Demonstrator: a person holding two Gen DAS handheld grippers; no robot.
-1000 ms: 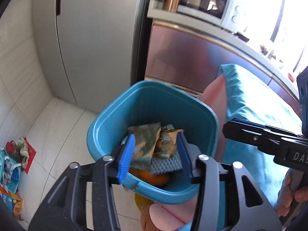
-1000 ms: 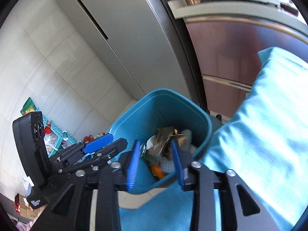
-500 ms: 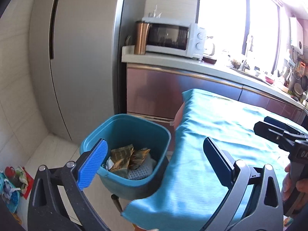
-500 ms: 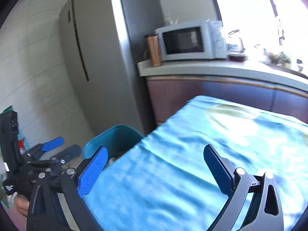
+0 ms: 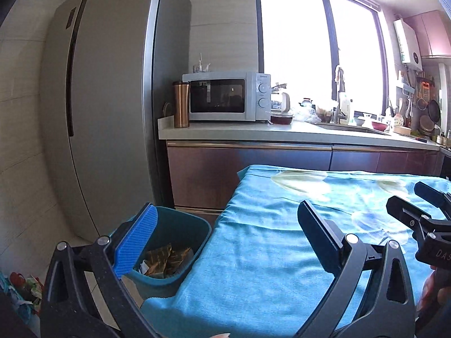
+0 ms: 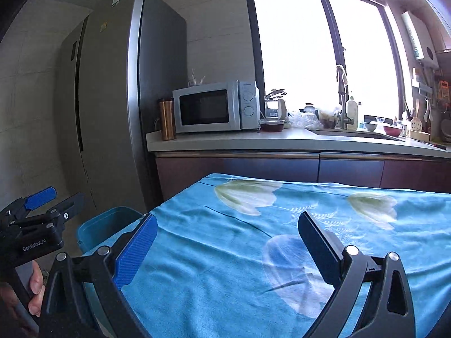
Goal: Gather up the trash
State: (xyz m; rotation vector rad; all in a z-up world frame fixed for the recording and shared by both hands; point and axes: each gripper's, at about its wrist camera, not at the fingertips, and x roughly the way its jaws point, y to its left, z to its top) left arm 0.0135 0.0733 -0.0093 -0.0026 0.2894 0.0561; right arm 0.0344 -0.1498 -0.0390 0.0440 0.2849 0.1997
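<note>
Kitchen w/ a table under a blue flowered cloth [image 6: 225,253], counter and big window behind. The teal bin [image 5: 180,231] stands on the floor just beside the table's left edge, at approx 7 o'clock in the left wrist view. Crumpled wrappers [image 5: 166,259] lie inside it, brownish-gold, w/ a bit of white paper beside them.

Left gripper [image 5: 225,242]: jaws spread wide, nothing between them. Its blue pad overlaps the bin's near rim in the picture; can't tell if it touches. The other finger is over the cloth at 4 o'clock.

Right gripper [image 6: 225,245]: also wide open, empty, both fingers over the cloth. From this view the bin shows only as a teal rim at 8 o'clock, contents hidden. The left gripper and the person's hand [image 6: 35,284] on its grip appear at 8–9 o'clock.

Further out: tall grey fridge [image 5: 107,107] at 10 o'clock, just past the bin. On the counter [image 5: 282,133], a copper tumbler [image 5: 181,104] just beside a white microwave [image 5: 225,95]; sink and faucet at 2 o'clock, utensils on the wall at 3. Some colourful clutter [image 5: 22,290] on the floor at 8 o'clock, too small to identify.
</note>
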